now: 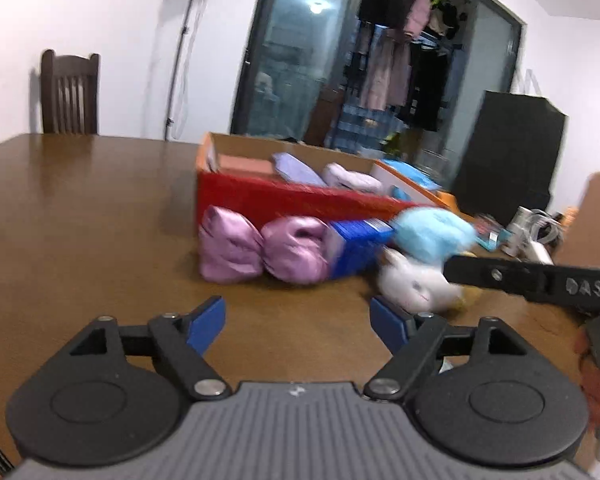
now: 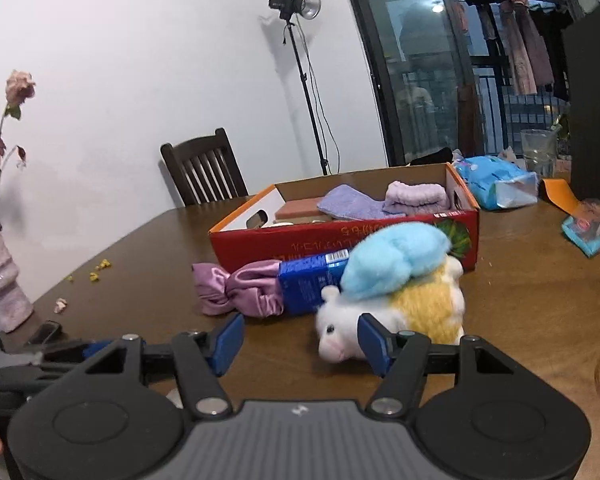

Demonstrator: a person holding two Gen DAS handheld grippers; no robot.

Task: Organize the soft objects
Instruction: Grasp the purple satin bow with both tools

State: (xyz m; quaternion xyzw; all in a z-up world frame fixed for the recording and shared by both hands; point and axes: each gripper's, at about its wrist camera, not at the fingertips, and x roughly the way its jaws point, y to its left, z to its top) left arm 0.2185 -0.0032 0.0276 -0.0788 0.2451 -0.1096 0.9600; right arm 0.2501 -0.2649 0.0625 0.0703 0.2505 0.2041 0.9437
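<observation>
Both claws hang released with nothing between their blue pads: the left gripper [image 1: 298, 326] over bare wood, the right gripper [image 2: 300, 344] just in front of a plush toy. Under them spreads the largest thing, a glossy brown wooden table [image 1: 80, 208]. Beyond the claws, well past the toys, sits a red cardboard box [image 2: 340, 240], open-topped, with 2 folded lilac cloths inside: a flat purple towel [image 2: 348, 202] and a rolled pale one [image 2: 414, 196]. Just in front of the box, between it and the claws, lie the loose soft things. Ahead and right of the right claw is the plush toy [image 2: 404, 300], a rounded animal with a white face, fuzzy yellow body and a puffy light-blue shell on top; its snout seems to touch the claw's right pad. Ahead and left of that claw lies a pink satin headband [image 2: 236, 292], shiny and gathered into a bow, threaded through a blue card sleeve [image 2: 312, 284] with flat, stiff faces. Judging from this, the step in hand is picking up the plush for the box. To do it well, the right claw should shift right until the toy's body sits centred between the pads, then squeeze the firm middle, not the loose blue shell, since fluffy pile may compress and slip.
</observation>
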